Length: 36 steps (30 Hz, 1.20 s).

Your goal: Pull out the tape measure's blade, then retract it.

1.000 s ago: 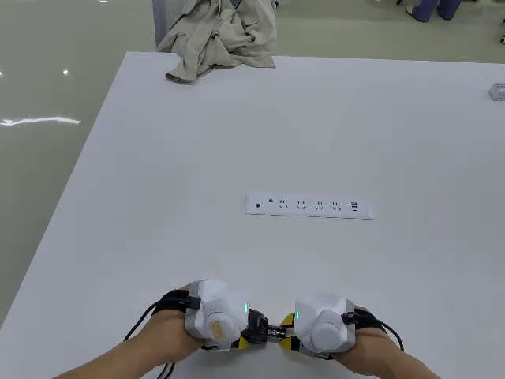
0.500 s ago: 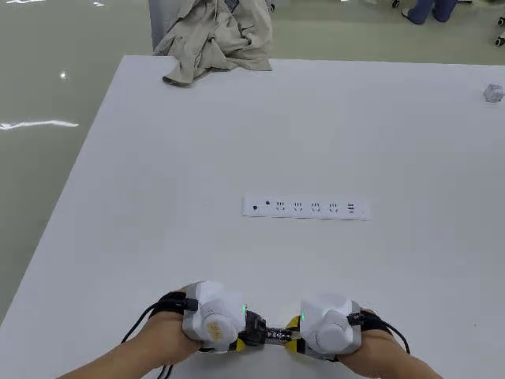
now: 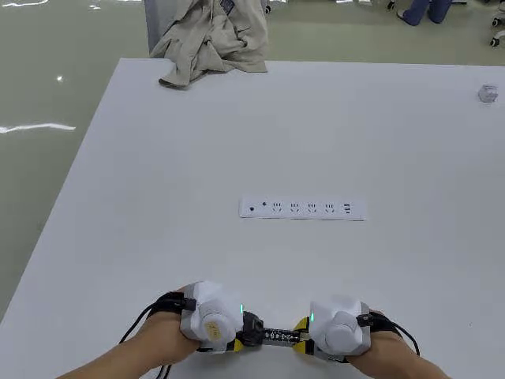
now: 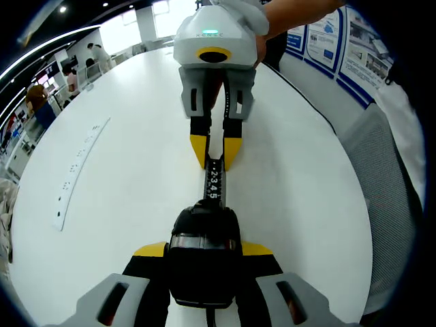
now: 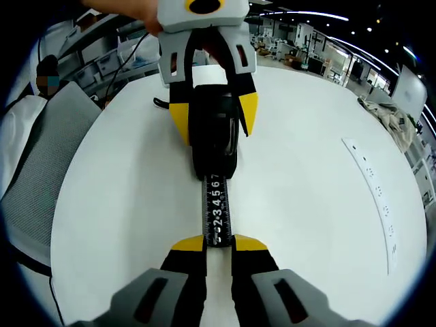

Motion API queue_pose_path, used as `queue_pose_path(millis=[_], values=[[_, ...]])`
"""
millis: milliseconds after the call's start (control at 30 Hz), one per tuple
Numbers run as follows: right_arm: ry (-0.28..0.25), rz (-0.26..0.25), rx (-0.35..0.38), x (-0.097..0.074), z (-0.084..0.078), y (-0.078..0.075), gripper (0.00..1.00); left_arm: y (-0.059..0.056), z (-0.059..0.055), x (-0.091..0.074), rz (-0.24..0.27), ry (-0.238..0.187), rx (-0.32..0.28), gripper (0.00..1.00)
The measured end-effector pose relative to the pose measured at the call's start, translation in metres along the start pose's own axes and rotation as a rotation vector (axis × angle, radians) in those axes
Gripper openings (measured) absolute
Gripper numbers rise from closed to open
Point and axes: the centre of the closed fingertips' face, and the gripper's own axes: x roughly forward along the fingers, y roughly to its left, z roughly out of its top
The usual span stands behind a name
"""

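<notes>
The black tape measure case (image 4: 205, 252) sits between the yellow-tipped fingers of my left gripper (image 4: 204, 249), which is shut on it. A short stretch of black blade (image 5: 217, 209) with white numbers runs out of the case (image 5: 214, 133) to my right gripper (image 5: 219, 243), shut on the blade's end. Seen from the head view, the left gripper (image 3: 241, 338) and right gripper (image 3: 301, 339) face each other at the table's near edge, with the blade (image 3: 276, 335) stretched between them just above the white table (image 3: 237, 142).
A white power strip (image 3: 303, 208) lies flat in the middle of the table. Beige cloth (image 3: 207, 39) is bunched at the far left corner. A small crumpled white object (image 3: 488, 93) rests near the right edge. A grey mesh chair (image 5: 42, 157) stands beside the table.
The grippers have drawn apart, the right one shifting rightward, and more of the blade now shows between them. The head camera has tilted slightly.
</notes>
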Motion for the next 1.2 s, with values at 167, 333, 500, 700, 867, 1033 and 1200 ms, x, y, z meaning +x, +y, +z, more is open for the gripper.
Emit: queue_pose_path(millis=[167,333,500,700,867,1033,1200], values=[[0.003,-0.002,0.005,-0.004,-0.008,0.000,0.11,0.000,0.000,0.000,0.000,0.000,0.000,0.34],[0.008,-0.006,0.008,-0.008,-0.013,0.000,0.11,0.000,0.000,0.000,-0.001,0.003,0.000,0.34],[0.010,-0.006,0.013,-0.012,-0.017,-0.001,0.11,0.000,0.000,0.001,-0.001,0.007,0.000,0.34],[0.016,-0.003,0.016,-0.016,-0.024,-0.001,0.11,0.000,-0.001,0.001,-0.004,0.008,0.001,0.34],[0.024,0.002,0.021,-0.021,-0.030,-0.001,0.11,0.000,0.000,0.000,-0.005,0.011,0.004,0.34],[0.031,0.005,0.023,-0.025,-0.038,-0.002,0.11,0.000,0.000,0.000,-0.004,0.010,0.001,0.34],[0.042,0.005,0.025,-0.029,-0.046,-0.003,0.11,0.000,-0.001,0.000,-0.004,0.008,-0.002,0.34]])
